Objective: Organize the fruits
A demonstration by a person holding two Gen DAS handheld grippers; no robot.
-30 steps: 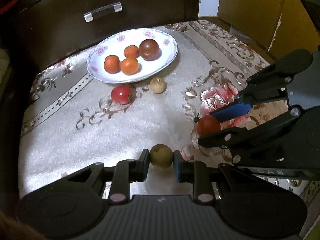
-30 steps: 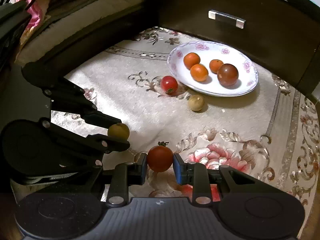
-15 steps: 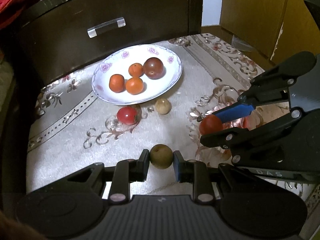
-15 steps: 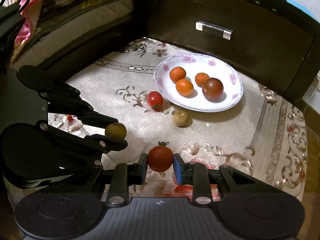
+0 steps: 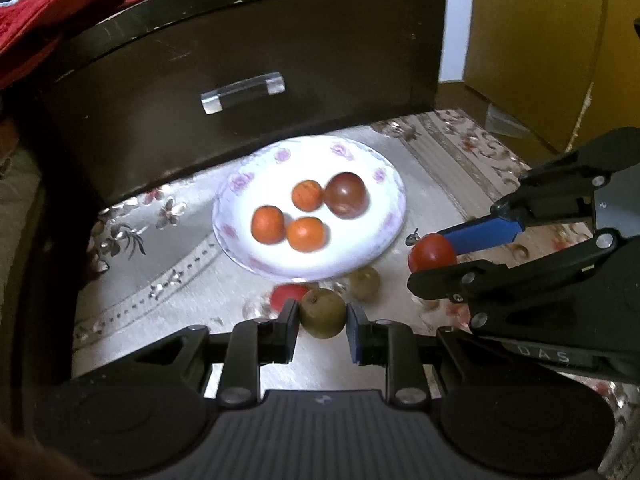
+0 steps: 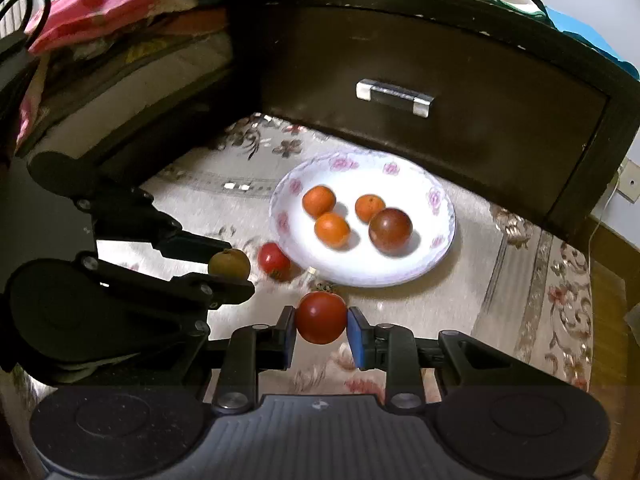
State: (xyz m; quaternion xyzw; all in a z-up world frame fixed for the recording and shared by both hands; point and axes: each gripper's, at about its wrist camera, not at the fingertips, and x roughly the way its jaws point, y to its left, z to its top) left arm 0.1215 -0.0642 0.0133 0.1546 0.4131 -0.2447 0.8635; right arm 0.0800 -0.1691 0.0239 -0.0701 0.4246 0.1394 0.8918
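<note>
Left wrist view: a pale floral cloth [image 5: 168,292] covers the surface in front of a dark drawer front [image 5: 248,92] with a clear handle [image 5: 243,92]; red fabric [image 5: 48,20] lies on top at the left. A white flowered plate [image 5: 384,236] holds three orange fruits and one dark red fruit [image 5: 345,194]. The left gripper [image 5: 322,314] has its jaws closed on a brown-green fruit [image 5: 322,313], held just short of the plate's near rim. Behind it a red tomato [image 5: 286,295] and another brownish fruit [image 5: 364,283] lie on the cloth beside the plate.

Right wrist view: the same drawer front and plate, with piled clothes [image 6: 120,12] at the left. The right gripper [image 6: 321,323] grips a stemmed red tomato [image 6: 321,317] between its jaws, near the plate's front edge.
</note>
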